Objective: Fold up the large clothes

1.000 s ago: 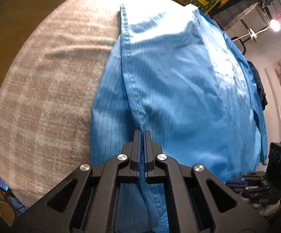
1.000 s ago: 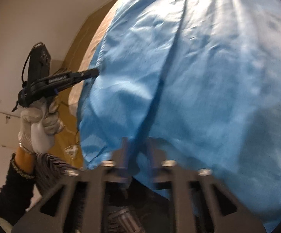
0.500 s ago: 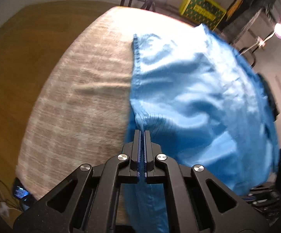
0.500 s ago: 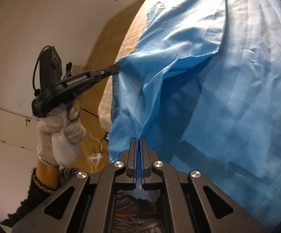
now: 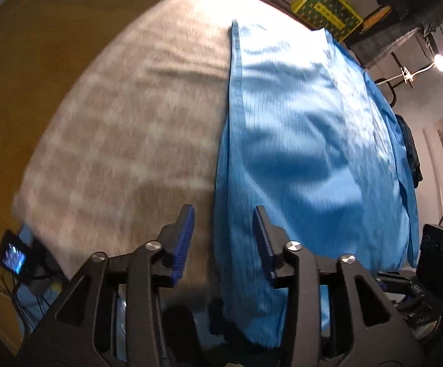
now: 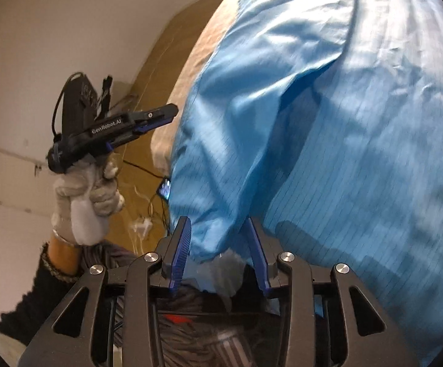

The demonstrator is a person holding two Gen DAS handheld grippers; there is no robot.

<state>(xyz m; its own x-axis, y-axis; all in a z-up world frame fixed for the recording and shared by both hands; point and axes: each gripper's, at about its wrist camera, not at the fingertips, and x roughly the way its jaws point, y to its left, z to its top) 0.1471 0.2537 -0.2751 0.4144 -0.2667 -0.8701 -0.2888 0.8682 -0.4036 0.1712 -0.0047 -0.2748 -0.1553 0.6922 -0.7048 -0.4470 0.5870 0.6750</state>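
Note:
A large light-blue pinstriped garment [image 5: 307,140] lies spread over a beige checked blanket [image 5: 135,128], its near edge hanging over the front. My left gripper [image 5: 223,226] is opening; the garment's hemmed left edge passes loosely between the jaws and the blue pads do not press on it. In the right wrist view the same garment [image 6: 344,153] fills the right side. My right gripper [image 6: 218,235] is opening too, with a loose corner of the cloth drooping between its fingers. The left gripper [image 6: 169,114], held by a white-gloved hand [image 6: 83,202], hangs just left of the cloth.
Wooden floor [image 5: 38,46] lies left of the blanket. A small lit screen [image 5: 12,258] with cables sits low at the left. A yellow crate [image 5: 325,9], a lamp [image 5: 440,62] and a black box [image 5: 441,253] stand beyond and to the right.
Both grippers were shut on the garment's edge and have now opened and let it go. The cloth has dropped flatter onto the blanket, and the left gripper has drawn off its edge.

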